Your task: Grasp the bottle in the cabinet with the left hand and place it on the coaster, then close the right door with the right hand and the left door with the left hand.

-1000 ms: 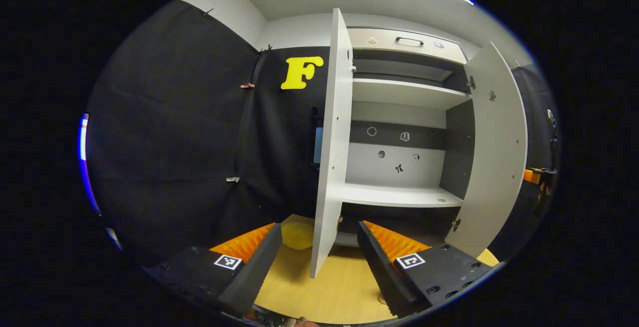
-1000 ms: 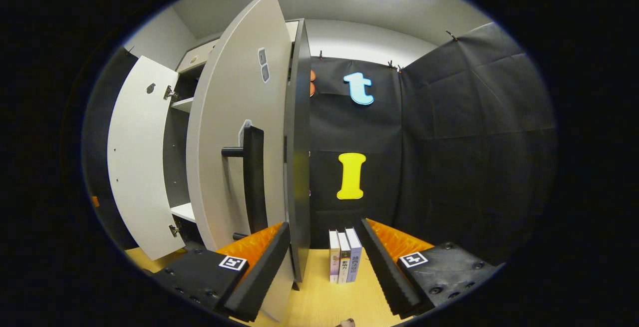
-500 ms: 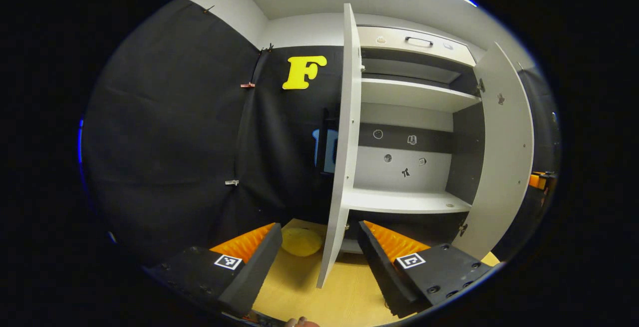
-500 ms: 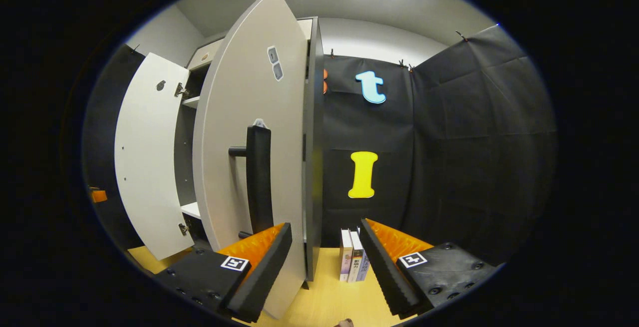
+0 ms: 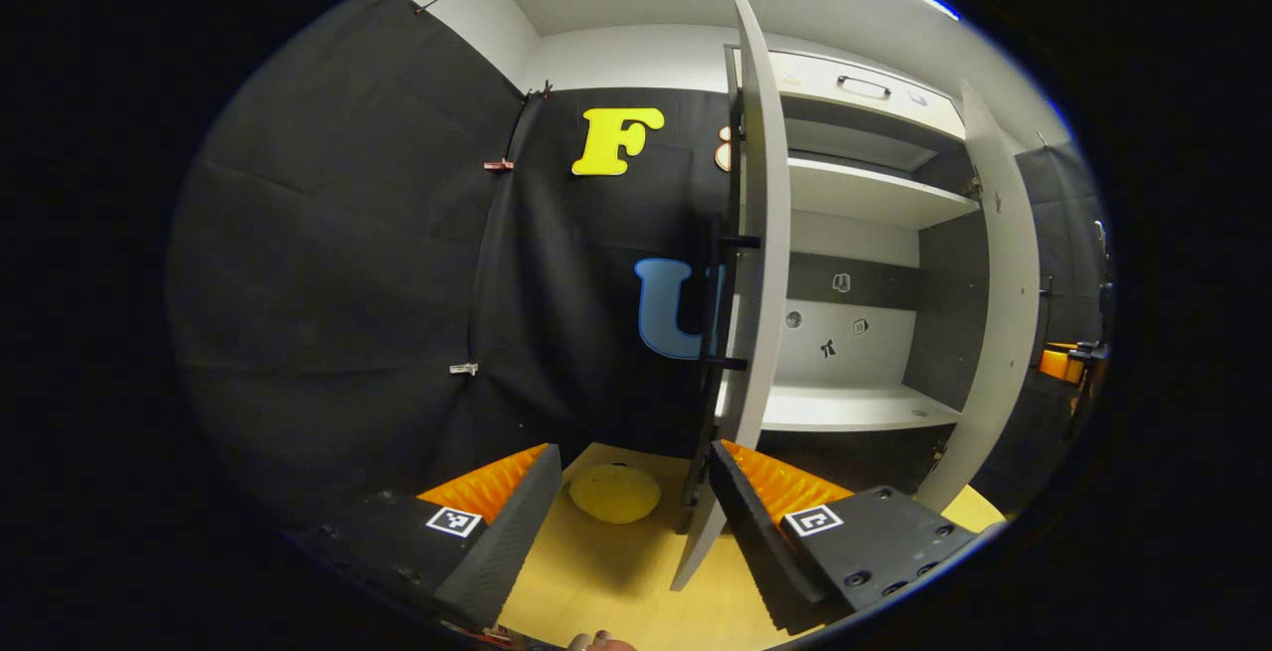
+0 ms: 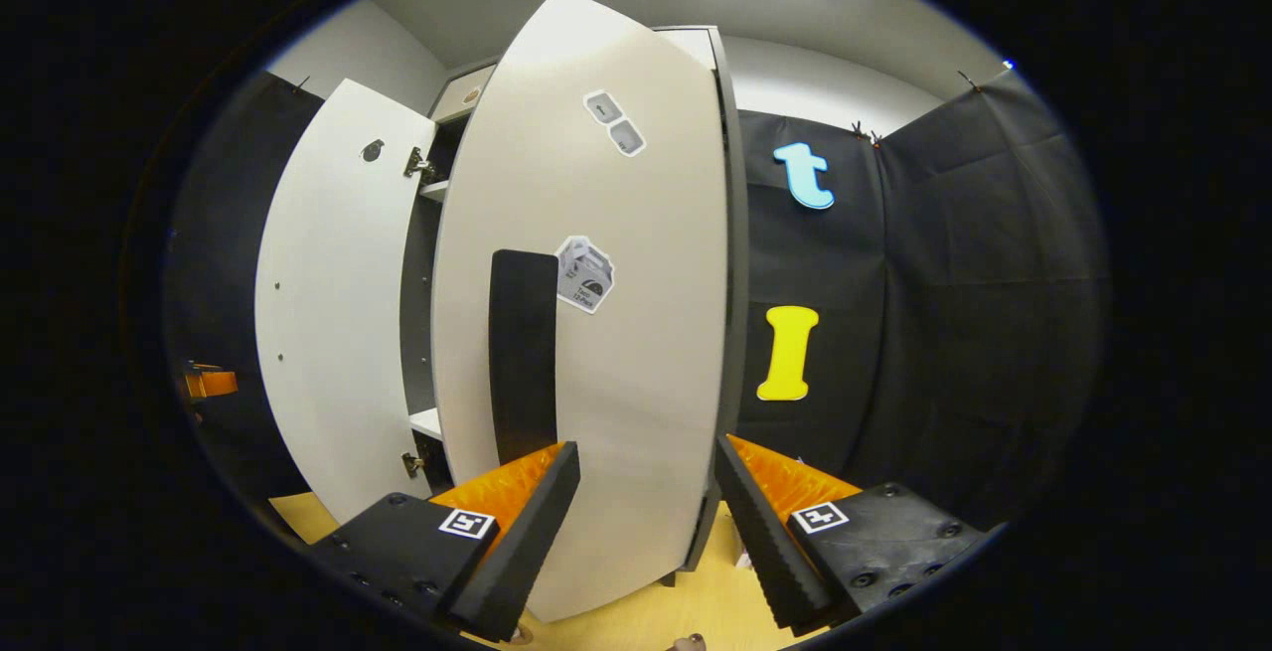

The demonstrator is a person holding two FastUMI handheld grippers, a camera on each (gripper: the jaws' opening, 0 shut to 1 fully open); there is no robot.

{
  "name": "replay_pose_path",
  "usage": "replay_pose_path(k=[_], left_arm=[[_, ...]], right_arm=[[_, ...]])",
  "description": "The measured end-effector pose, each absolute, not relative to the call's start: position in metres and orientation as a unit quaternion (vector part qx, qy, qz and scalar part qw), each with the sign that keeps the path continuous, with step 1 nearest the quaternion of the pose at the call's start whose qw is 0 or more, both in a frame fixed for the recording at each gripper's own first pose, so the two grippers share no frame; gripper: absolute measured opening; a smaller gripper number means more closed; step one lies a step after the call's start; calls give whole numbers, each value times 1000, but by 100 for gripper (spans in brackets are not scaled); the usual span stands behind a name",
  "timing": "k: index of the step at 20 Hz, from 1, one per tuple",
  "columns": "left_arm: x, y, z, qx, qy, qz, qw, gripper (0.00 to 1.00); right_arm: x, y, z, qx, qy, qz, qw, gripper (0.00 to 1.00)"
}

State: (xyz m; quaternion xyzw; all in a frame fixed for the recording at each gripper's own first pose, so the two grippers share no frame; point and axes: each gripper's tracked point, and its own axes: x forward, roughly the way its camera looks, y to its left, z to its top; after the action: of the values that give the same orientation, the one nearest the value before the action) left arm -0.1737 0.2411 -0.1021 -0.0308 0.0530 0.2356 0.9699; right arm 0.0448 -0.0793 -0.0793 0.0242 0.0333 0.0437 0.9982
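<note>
Right door point(image 6: 596, 333) fills center frame of my right gripper view, swung further shut than before. Left door point(image 5: 755, 263) sits edge-on mid-frame. My right gripper point(image 6: 646, 522) and left gripper point(image 5: 626, 522) jaws apart, empty; coaster point(image 5: 614, 492) low center.

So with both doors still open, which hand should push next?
Right. The right gripper sits open against the right door, which looks nearly shut; the left door stands wide open beside the left gripper.

Both grippers, lower frame: left gripper point(image 5: 628, 522), right gripper point(image 6: 641, 522). Blocky bodies point(image 5: 874, 547) with round screws, square coded markers point(image 5: 811, 521); ridged inner faces on fingers point(image 6: 755, 522).
</note>
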Motion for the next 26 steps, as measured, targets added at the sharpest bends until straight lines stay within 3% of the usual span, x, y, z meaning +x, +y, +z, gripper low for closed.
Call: replay_pose_path(k=[3,13,20,26], left_arm=[[-167,252,-107,-28,61,226,972,95],[-112,277,-80,3,35,167,985,95],[-86,287,-59,15,10,157,987,95],[-71,259,-59,12,15,96,995,89]], right_arm=[[59,-46,-86,15,37,64,997,98],[23,-54,-69,-9,21,8,1000,98],[2,-58,-73,-14,32,-13,999,98],[-5,-54,-81,-8,43,-16,999,98]])
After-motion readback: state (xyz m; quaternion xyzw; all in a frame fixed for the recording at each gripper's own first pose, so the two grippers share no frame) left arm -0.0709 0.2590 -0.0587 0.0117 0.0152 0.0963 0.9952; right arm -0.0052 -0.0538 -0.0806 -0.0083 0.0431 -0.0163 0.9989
